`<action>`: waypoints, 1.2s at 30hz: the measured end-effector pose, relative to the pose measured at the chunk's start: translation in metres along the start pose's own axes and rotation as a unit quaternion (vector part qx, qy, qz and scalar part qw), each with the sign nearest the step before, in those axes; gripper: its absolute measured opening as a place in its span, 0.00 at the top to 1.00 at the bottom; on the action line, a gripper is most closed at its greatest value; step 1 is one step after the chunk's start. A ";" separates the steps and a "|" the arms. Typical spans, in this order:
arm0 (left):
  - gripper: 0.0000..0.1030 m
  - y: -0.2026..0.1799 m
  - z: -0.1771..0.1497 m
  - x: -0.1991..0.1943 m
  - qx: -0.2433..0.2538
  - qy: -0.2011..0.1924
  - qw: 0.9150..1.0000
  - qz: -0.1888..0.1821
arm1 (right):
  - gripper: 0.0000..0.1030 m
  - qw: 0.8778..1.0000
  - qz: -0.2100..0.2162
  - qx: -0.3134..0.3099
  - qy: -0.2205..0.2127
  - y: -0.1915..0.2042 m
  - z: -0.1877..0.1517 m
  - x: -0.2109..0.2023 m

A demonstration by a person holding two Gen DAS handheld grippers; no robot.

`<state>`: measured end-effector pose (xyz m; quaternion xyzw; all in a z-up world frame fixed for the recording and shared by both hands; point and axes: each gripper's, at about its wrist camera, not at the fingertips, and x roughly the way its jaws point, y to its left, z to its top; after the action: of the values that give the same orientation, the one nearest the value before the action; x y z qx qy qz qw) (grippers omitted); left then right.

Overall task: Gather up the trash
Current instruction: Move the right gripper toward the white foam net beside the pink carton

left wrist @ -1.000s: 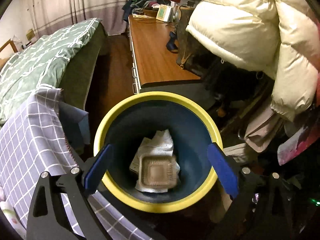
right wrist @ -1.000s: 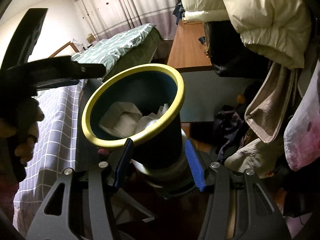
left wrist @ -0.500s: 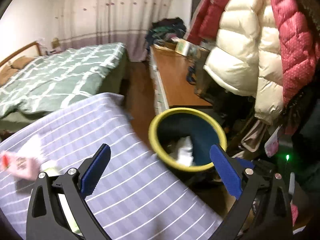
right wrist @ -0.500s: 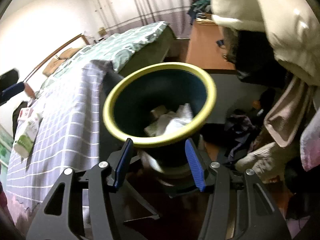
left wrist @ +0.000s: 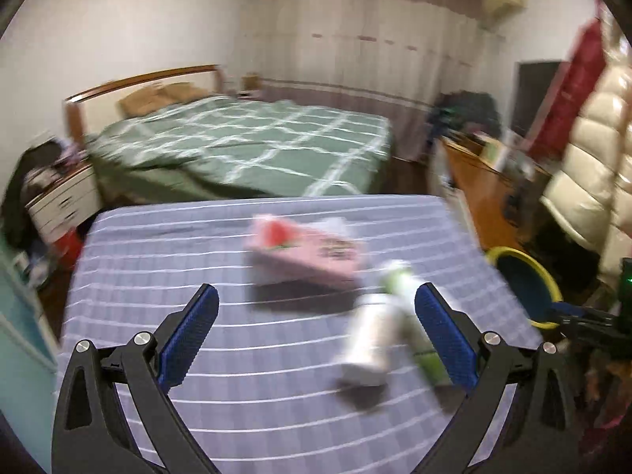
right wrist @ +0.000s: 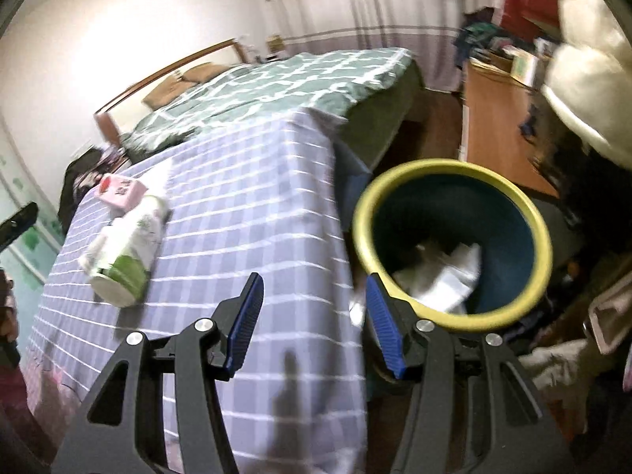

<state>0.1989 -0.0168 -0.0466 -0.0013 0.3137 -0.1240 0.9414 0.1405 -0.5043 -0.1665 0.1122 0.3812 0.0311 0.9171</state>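
both grippers (left wrist: 316,316) (right wrist: 314,316) swung — bin (right wrist: 450,237) to table (left wrist: 197,375)

Two items lie on the checked cloth (left wrist: 197,355): one pink box (left wrist: 306,252) and one white-and-green bottle (left wrist: 379,324). One yellow-rimmed bin (right wrist: 450,237) stands beside the cloth, holding crumpled paper (right wrist: 442,272) too blurred to count. One bed (left wrist: 245,146) and one wooden desk (right wrist: 497,134) stand behind. Two grippers show, one per view.
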 end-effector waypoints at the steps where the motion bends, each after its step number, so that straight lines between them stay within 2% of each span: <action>1: 0.05 0.017 -0.002 0.000 -0.009 -0.004 1.000 0.018 | 0.50 1.000 0.004 -0.007 0.000 0.007 0.004 0.001; 6: 0.05 0.071 -0.015 0.007 -0.048 -0.018 0.996 0.076 | 0.50 0.998 0.033 -0.053 0.000 0.057 0.027 0.011; 9: 0.05 0.090 -0.025 0.015 -0.075 -0.013 0.995 0.066 | 0.50 0.996 0.045 -0.081 0.004 0.083 0.038 0.020; 11: 0.05 0.096 -0.027 0.022 -0.075 -0.001 0.995 0.059 | 0.50 0.993 0.054 -0.101 0.008 0.101 0.045 0.027; 17: 0.05 0.087 -0.032 0.022 -0.086 -0.009 0.995 0.055 | 0.50 0.988 0.070 -0.136 0.019 0.138 0.068 0.052; 23: 0.05 0.088 -0.033 0.021 -0.098 -0.006 0.993 0.058 | 0.50 0.984 0.098 -0.148 0.036 0.173 0.111 0.089; 29: 0.05 0.085 -0.036 0.025 -0.090 -0.002 0.994 0.067 | 0.55 0.982 0.096 -0.139 0.090 0.200 0.144 0.153; 36: 0.05 0.083 -0.036 0.029 -0.089 0.005 0.994 0.062 | 0.55 0.980 0.094 -0.100 0.142 0.208 0.156 0.205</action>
<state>0.2189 0.0600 -0.0996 -0.0649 0.3277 -0.0369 0.9418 0.4018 -0.3010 -0.1538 0.0497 0.4905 0.1712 0.8530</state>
